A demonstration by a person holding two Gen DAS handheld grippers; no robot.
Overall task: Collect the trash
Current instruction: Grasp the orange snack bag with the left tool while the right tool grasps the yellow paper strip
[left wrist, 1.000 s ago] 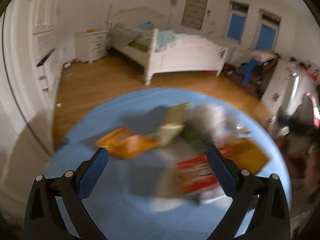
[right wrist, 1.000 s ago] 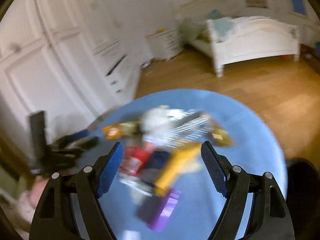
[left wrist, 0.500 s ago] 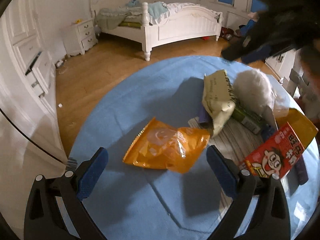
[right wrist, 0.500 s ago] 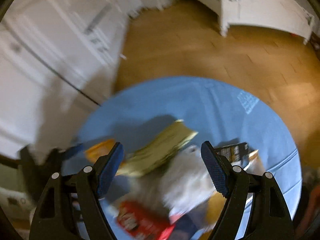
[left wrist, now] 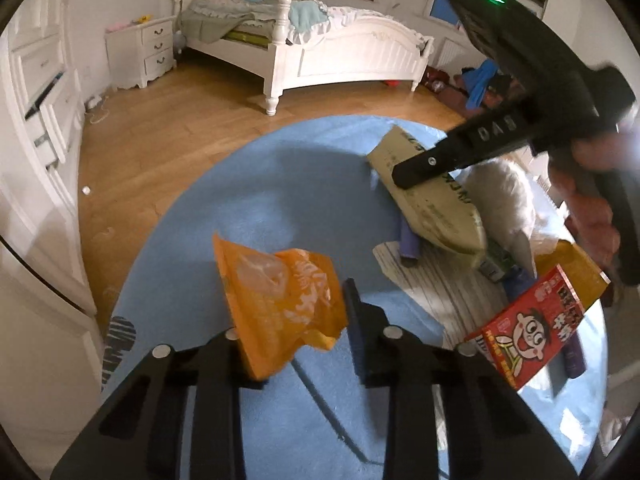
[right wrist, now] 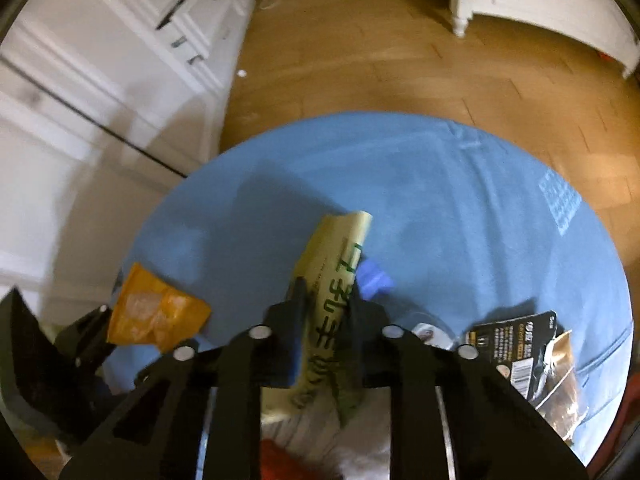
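Observation:
My left gripper (left wrist: 296, 324) is shut on an orange snack bag (left wrist: 280, 300) and holds it just above the round blue table (left wrist: 280, 184). My right gripper (right wrist: 326, 320) is shut on a pale yellow-green wrapper with green writing (right wrist: 336, 276); that wrapper also shows in the left wrist view (left wrist: 432, 204), with the right gripper (left wrist: 404, 176) on it. The orange bag appears in the right wrist view (right wrist: 156, 312). A red cartoon carton (left wrist: 528, 332), a white fluffy wad (left wrist: 504, 196) and a black wrapper (right wrist: 516, 344) lie on the table.
A striped sheet (left wrist: 440, 284) lies under the trash pile at the table's right. A yellow packet (left wrist: 572, 272) and a purple tube (left wrist: 408, 244) are in the pile. Behind are wood floor (left wrist: 168, 136), a white bed (left wrist: 320, 48) and white drawers (left wrist: 44, 100).
Both grippers went from open to shut: the left closed on the orange bag and lifted it, and the right came down and closed on the yellow-green wrapper.

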